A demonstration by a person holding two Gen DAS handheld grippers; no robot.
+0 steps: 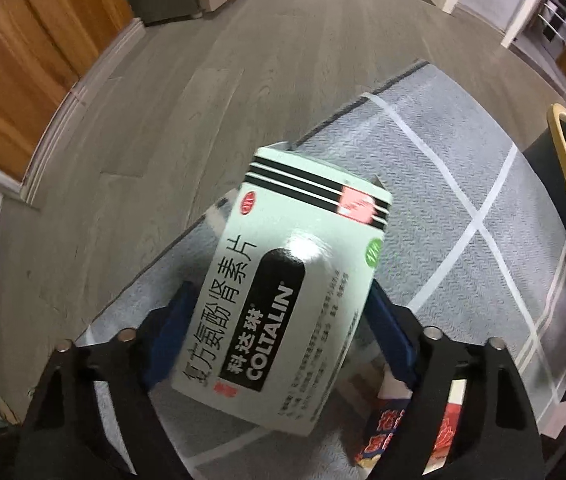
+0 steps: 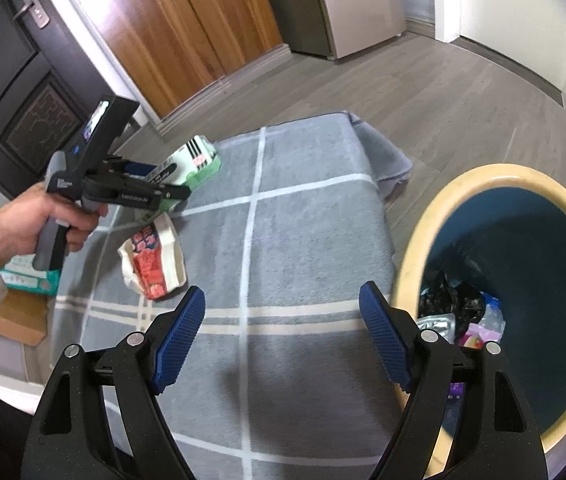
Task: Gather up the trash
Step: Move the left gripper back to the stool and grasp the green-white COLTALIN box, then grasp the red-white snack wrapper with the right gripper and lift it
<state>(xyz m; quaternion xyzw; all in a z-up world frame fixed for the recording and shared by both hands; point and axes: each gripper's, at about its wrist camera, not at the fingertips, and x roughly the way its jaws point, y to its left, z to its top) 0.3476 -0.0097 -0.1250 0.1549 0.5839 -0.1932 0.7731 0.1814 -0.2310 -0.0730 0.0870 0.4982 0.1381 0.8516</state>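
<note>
Above the grey blanket (image 2: 303,240) | left gripper (image 1: 279,320) jaws clamped on the box (image 1: 295,280), held aloft | right gripper (image 2: 283,336) jaws spread, empty, beside the bin (image 2: 415,248) | wrapper (image 2: 153,260) lies on blanket | box looks light, thin card, crushable: grip flat sides gently

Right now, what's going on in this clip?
A person is clearing trash off a grey checked cloth. The left gripper is shut on a pale green Coltalin box, held up above the cloth. The right gripper is open and empty, near the bin, which already holds some rubbish. A red-and-white snack wrapper lies on the cloth.
</note>
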